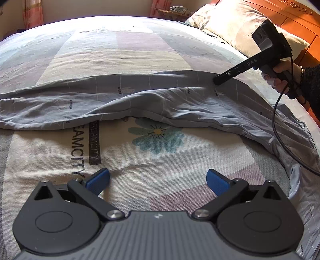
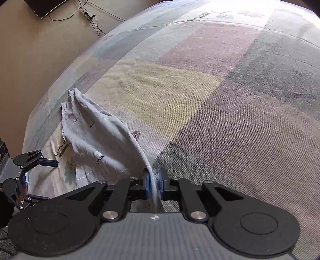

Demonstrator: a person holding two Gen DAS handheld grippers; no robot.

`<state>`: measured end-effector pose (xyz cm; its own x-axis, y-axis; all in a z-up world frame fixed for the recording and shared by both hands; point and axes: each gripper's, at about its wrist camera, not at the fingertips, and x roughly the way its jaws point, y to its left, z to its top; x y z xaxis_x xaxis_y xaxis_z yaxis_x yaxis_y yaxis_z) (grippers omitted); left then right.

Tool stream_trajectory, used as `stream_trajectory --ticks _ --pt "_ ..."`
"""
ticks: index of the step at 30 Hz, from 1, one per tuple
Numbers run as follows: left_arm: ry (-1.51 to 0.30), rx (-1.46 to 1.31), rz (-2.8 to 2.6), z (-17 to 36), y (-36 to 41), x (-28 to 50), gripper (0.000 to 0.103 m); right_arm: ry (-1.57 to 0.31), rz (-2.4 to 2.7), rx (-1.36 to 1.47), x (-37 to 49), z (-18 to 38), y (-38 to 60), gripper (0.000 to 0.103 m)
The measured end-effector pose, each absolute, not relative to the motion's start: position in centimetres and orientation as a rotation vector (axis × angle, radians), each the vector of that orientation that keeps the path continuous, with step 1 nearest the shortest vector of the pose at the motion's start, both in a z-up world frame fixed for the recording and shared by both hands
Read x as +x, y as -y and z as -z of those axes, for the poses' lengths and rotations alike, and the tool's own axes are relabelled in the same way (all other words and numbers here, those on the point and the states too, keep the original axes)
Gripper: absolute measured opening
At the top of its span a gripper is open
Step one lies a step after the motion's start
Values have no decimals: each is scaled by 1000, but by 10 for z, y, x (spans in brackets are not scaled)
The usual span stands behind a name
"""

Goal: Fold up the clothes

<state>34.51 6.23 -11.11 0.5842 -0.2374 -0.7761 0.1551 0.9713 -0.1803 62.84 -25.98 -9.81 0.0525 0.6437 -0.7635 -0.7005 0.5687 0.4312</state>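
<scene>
Grey cloth, a thin garment (image 1: pixel 140 100) printed with small dark lettering, lies stretched in a long rumpled band across the bed (image 1: pixel 140 50), over a patchwork cover of pale pink, cream and grey blocks. Nearer the left gripper (image 1: pixel 158 180), a blue flower (image 1: pixel 157 136) and a strip of black lettering show on the cover just below the garment's edge. That gripper hovers above the cover with its blue-padded jaws spread wide and nothing between them. Over on the right, the right gripper (image 2: pixel 155 184) has its jaws pinched tight on an edge of the garment, which rises taut from the bed into the pads and trails away to a bunched end near the far edge of the mattress. A hand (image 1: pixel 280 78) in a dark sleeve holds that gripper's handle, a black cable hanging from it. Cream pillows (image 1: pixel 230 22) rest against an orange wooden headboard (image 1: pixel 290 14).
</scene>
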Motion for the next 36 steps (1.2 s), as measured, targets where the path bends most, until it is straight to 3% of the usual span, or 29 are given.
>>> stream_trajectory --ticks 5,8,16,19,23,25,29,33,34,36 --pt "-917 -79 225 112 -60 345 102 -1125 -918 -68 601 75 326 28" --pt "-921 -58 214 112 -56 347 102 -1144 -821 -49 577 71 378 30" --pt "-943 -33 168 113 -48 352 102 -1145 -660 6 545 91 464 42" --pt "-949 -26 151 114 -45 354 102 -1125 -669 -53 545 99 454 41" --pt "-956 -6 134 114 -41 353 102 -1080 -689 -132 539 101 445 17" --pt "-959 4 126 114 -39 353 102 -1055 -674 -122 539 100 450 17" --pt "-951 17 119 115 -37 352 102 -1029 -650 -53 540 104 468 43" --pt "-953 23 118 115 -36 353 102 -995 -659 1 528 110 475 41" --pt "-954 25 118 115 -36 353 102 -986 -662 -15 524 109 473 30" --pt "-953 27 113 115 -35 353 102 -968 -664 -65 518 108 467 25"
